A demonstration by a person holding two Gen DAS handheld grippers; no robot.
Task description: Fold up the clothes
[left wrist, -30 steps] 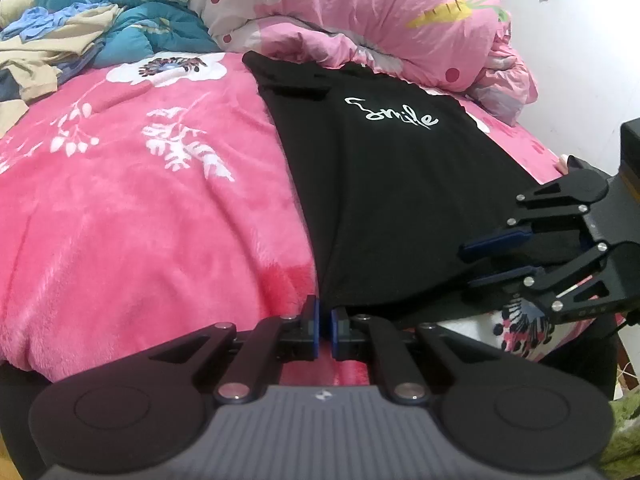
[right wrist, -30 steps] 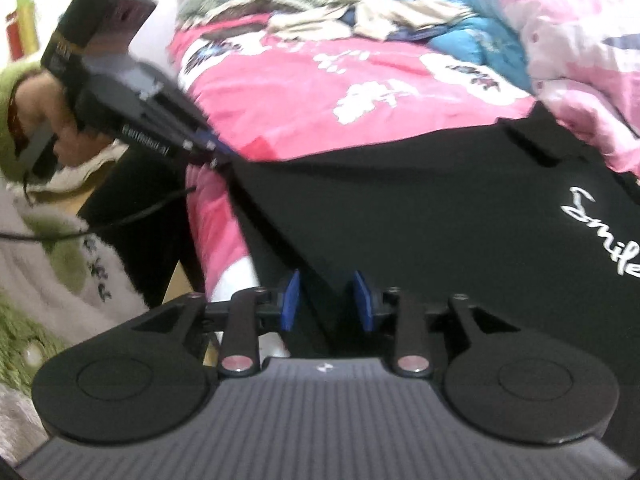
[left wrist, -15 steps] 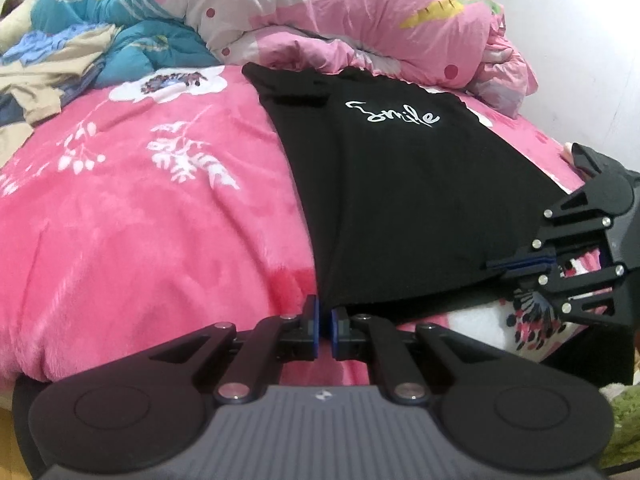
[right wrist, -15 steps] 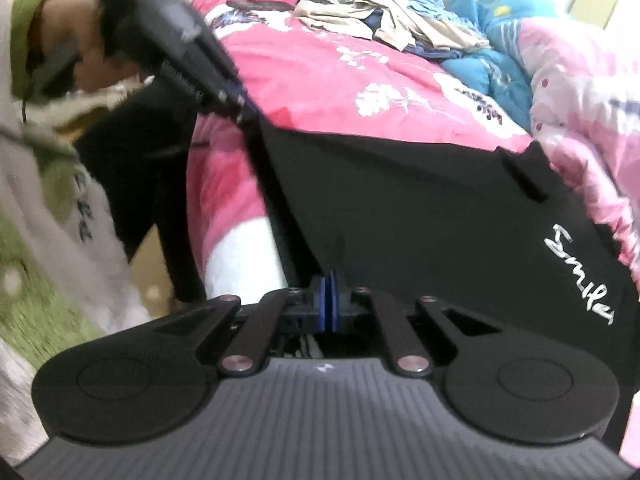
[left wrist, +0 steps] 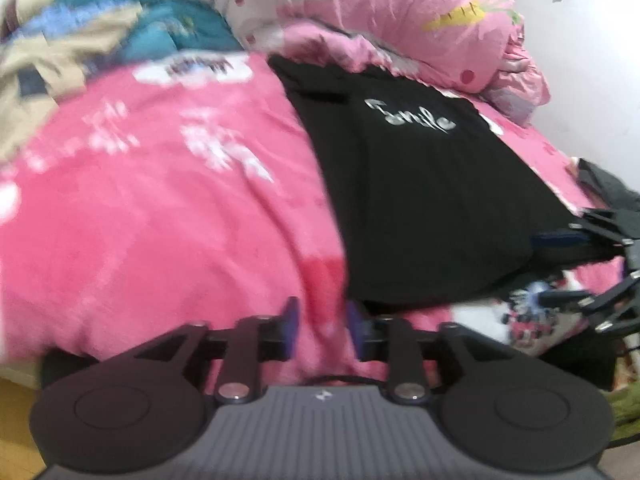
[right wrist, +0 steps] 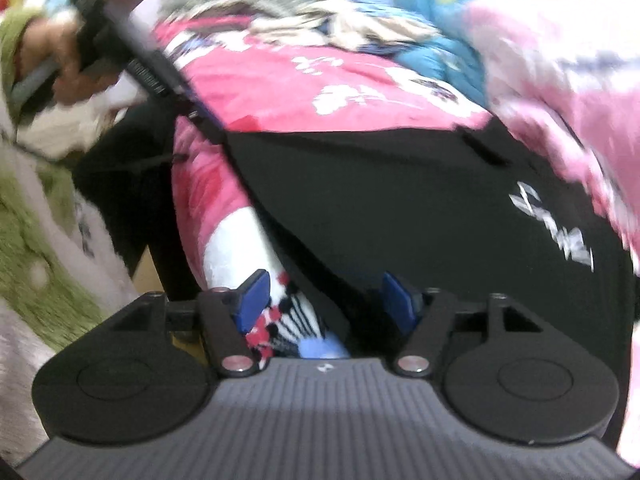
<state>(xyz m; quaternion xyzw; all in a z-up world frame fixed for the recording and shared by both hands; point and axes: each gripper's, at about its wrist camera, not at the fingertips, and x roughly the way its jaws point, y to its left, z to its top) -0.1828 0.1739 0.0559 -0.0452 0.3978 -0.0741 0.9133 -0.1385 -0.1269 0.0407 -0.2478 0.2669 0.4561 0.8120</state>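
Both sets of jaws stand spread and have just been opening: the left gripper [left wrist: 322,320] has nothing between its blue pads but pink blanket, just shy of the near hem of the black T-shirt [left wrist: 420,200], and the right gripper [right wrist: 326,300] straddles that hem's other corner without its pads pressing the cloth. Taking the T-shirt as the landmark, it lies flat and face up on the pink floral blanket [left wrist: 160,220], hem toward the grippers at the bed's near edge, the white "Smile" lettering [left wrist: 410,118] toward its far end. In the left wrist view the right gripper sits at the shirt's right hem corner. Beyond the collar rises a heap of pink quilt [left wrist: 380,12], and far off to the shirt's left lies a jumble of tan and blue clothes [left wrist: 52,52] against a teal duvet [left wrist: 180,20]. The shirt looks like thin, light, limp knit; it should drape and crease readily and slide little on the fleecy blanket. My judgement is that the two hem corners are the places to pinch, both layers together, to carry the hem up toward the collar.
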